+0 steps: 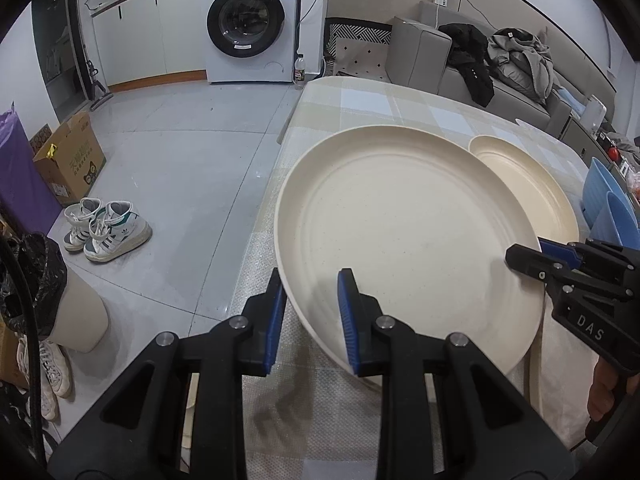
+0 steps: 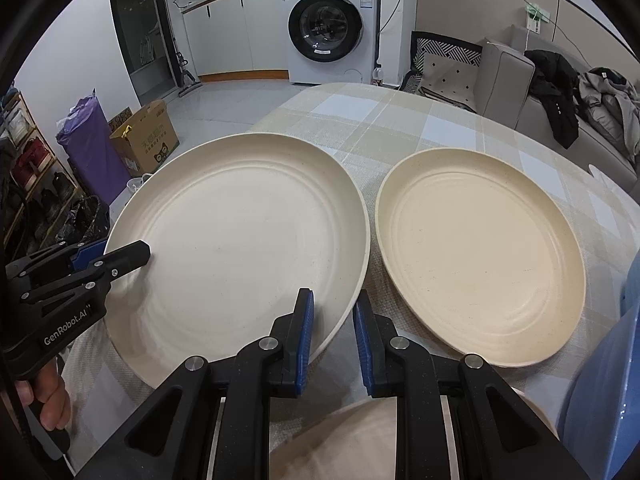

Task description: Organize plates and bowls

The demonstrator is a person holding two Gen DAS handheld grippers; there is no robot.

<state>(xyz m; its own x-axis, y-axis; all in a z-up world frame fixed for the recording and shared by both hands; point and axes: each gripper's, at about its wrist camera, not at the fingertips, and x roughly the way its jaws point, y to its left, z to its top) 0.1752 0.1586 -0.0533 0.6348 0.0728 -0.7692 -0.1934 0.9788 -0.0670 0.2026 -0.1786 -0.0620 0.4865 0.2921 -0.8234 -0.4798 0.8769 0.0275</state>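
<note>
A large pale cream plate (image 1: 400, 232) (image 2: 240, 240) is held by both grippers above the checked tablecloth (image 2: 400, 120). My left gripper (image 1: 310, 312) is shut on its near left rim, one blue pad on top and one beneath. In the right wrist view the same left gripper (image 2: 132, 254) bites that plate's left edge. My right gripper (image 2: 334, 332) is shut on the near right rim and shows at the plate's right edge (image 1: 524, 258) in the left wrist view. A smaller, yellower plate (image 2: 480, 256) (image 1: 528, 188) lies flat on the cloth just to the right.
Blue bowls (image 1: 608, 200) (image 2: 608, 380) stand at the table's right side. A cream dish (image 2: 340, 440) lies under my right gripper. The table's left edge drops to a tiled floor with shoes (image 1: 104, 228), a cardboard box (image 1: 68, 160) and a lined bin (image 1: 76, 312).
</note>
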